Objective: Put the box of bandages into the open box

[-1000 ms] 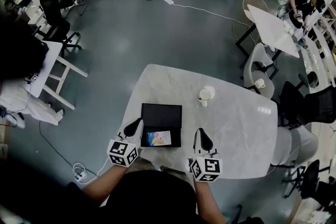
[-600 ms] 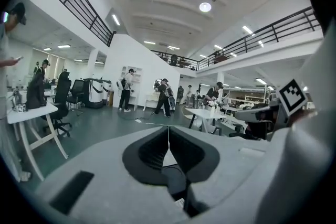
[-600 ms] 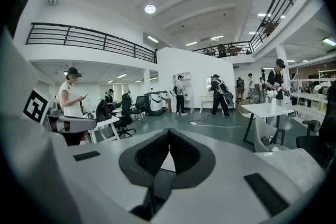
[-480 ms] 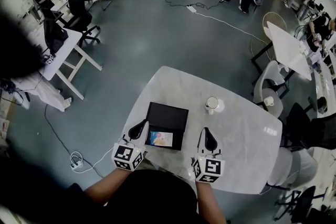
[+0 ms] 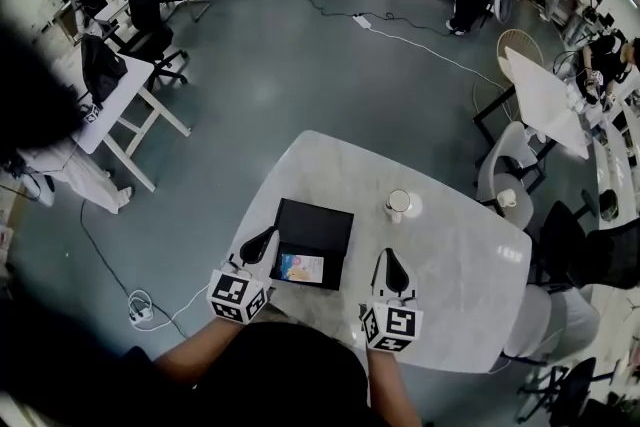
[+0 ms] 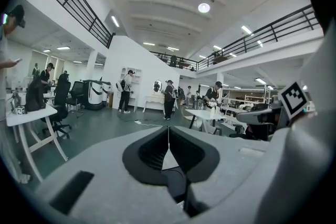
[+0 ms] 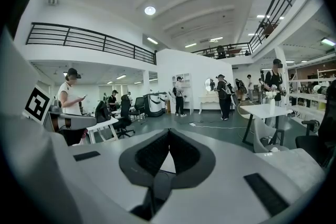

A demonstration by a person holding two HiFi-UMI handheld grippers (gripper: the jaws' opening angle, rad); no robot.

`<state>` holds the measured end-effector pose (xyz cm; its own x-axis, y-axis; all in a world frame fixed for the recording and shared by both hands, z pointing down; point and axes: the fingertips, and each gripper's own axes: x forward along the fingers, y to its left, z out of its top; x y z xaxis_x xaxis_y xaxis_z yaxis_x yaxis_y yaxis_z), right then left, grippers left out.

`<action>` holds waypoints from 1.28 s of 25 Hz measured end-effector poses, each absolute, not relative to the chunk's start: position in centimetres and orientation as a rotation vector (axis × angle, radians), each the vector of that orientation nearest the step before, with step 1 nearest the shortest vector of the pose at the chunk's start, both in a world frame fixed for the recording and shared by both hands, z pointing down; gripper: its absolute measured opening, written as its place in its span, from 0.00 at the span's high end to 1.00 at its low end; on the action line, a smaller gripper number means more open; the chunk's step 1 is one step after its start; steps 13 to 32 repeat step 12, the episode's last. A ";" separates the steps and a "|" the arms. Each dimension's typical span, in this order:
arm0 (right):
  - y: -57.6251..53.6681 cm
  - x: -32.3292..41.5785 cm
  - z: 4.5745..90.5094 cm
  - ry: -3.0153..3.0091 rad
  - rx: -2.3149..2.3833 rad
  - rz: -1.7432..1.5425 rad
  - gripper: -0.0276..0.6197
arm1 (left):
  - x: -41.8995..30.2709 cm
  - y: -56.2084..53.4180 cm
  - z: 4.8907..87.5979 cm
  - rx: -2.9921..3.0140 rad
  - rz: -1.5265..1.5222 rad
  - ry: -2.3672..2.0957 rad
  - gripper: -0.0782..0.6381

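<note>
left gripper (image 5: 266, 239): clenched, jaws pressed together tip to tip, nothing between them; held low over the table edge.
right gripper (image 5: 389, 257): clenched as well, pads meeting, empty; over bare tabletop.
box of bandages (image 5: 301, 267): small, flat, rectangular; pale printed face with blue, orange and yellow patches, print too small to read; just right of the left gripper's tip, clear of its jaws; well left of the right gripper.
open box (image 5: 318, 223): black, shallow, dark inside; just ahead and right of the left gripper; box of bandages lying flat in its near left corner.
cup (image 5: 398, 205): white, ahead of the right gripper, apart.
table (image 5: 455, 250): white, marbled.
</note>
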<state>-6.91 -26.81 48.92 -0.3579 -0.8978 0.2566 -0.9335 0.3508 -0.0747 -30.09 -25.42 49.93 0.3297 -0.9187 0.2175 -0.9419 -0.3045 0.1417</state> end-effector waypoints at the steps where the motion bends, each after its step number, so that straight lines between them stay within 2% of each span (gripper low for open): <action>1: -26.7 -7.1 49.0 -2.435 1.671 0.312 0.94 | -30.1 -25.4 49.9 2.356 0.138 -1.679 0.86; 32: -26.3 -8.0 49.0 -2.423 1.676 0.305 0.94 | -30.6 -25.6 50.2 2.371 0.145 -1.649 0.86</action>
